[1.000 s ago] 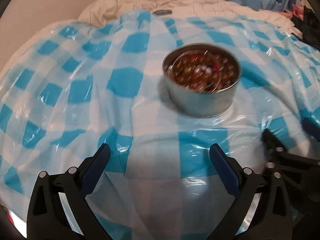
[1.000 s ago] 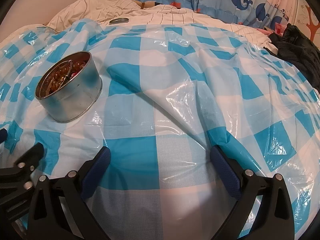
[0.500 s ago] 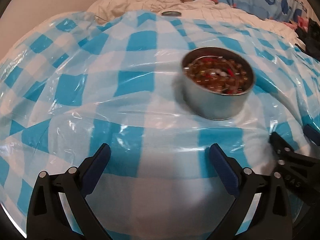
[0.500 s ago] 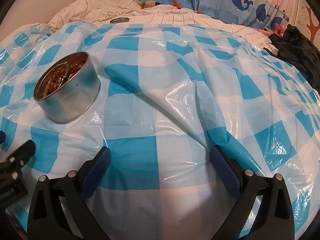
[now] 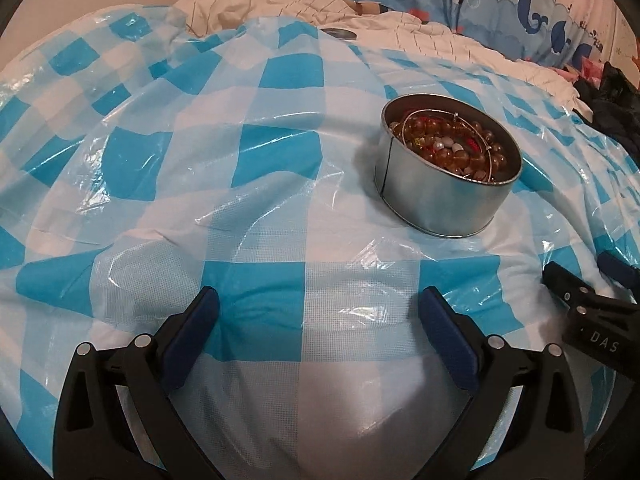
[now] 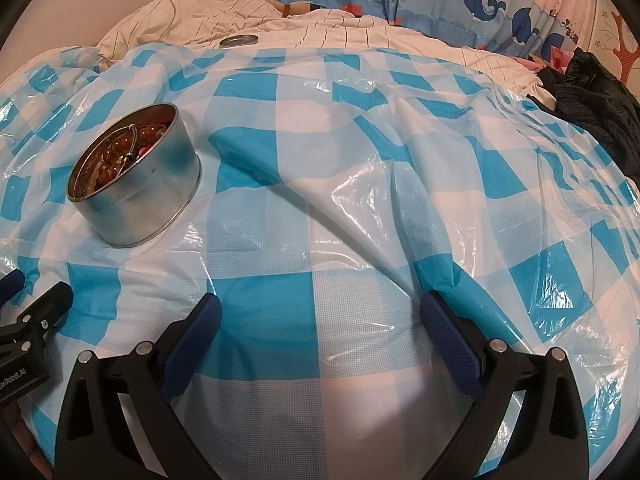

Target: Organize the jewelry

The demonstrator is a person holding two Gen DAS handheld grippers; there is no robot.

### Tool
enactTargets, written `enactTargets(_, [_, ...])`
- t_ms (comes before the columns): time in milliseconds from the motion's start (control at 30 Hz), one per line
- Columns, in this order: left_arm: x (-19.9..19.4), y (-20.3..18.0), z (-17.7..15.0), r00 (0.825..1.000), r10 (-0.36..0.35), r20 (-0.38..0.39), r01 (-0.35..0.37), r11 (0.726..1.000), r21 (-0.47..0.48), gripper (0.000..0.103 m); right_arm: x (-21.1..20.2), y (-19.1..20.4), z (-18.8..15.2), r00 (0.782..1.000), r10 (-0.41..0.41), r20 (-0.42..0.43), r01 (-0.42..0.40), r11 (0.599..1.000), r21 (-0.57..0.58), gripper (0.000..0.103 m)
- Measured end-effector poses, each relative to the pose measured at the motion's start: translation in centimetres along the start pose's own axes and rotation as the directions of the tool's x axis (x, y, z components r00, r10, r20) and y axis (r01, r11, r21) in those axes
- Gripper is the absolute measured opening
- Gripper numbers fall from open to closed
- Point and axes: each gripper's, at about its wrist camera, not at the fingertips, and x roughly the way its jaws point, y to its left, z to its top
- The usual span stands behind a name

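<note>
Clearly a fiddly load: round metal tin (image 5: 446, 196) sitting upright on the checked plastic sheet (image 5: 276, 148), nearer its left edge than its right, filled with amber bead strands (image 5: 452, 148) and thin wire hoops. Probably light, stiff-walled and slick outside; best pinched across the rim, or one strand picked out. Beads loose, likely to tangle and roll. Left gripper (image 5: 319, 312) and right gripper (image 6: 320, 316) both spread wide, empty, hovering near the sheet's front edge.

My left gripper (image 5: 319, 304) hangs level, jaws spread wide, nothing between the blue pads. My right gripper (image 6: 320, 312) just beside it, likewise wide apart and empty.
</note>
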Motion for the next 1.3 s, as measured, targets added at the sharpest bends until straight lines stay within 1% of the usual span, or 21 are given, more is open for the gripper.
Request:
enactTargets(333, [-0.19, 0.09, -0.06, 1.0, 0.004, 0.005, -0.004, 1.0, 0.004, 0.096, -0.07, 0.17, 0.0, 1.0, 0.0, 0.0, 0.0, 1.0, 0.0, 0.095])
enactTargets(567, [-0.26, -0.41, -0.33, 0.999, 0.037, 0.0, -0.037, 0.999, 0.031, 0.096, 0.07, 0.03, 0.08, 1.0, -0.005, 0.0, 0.005, 1.0, -0.007, 0.095])
enactTargets(767, [-0.36, -0.6, -0.47, 1.0, 0.031, 0.0, -0.031, 0.999, 0.026, 0.096, 0.14, -0.04, 0.05, 1.0, -0.007, 0.0, 0.007, 1.0, -0.01, 0.095])
enactTargets(933, [-0.46, -0.78, -0.55, 0.999, 0.046, 0.003, -0.046, 0.998, 0.037, 0.096, 0.09, -0.01, -0.02, 1.0, -0.01, 0.002, 0.01, 1.0, -0.013, 0.095])
enactTargets(1033, [-0.47, -0.73, -0.5, 0.999, 0.043, 0.001, -0.043, 0.998, 0.035, 0.096, 0.07, 0.0, -0.05, 1.0, -0.011, 0.002, 0.011, 1.0, -0.012, 0.095])
enactTargets(1300, [-0.54, -0.81, -0.13, 0.997, 0.073, -0.028, -0.073, 0.997, 0.005, 0.095, -0.18, 0.11, -0.33, 1.0, -0.014, 0.006, 0.014, 1.0, -0.004, 0.096])
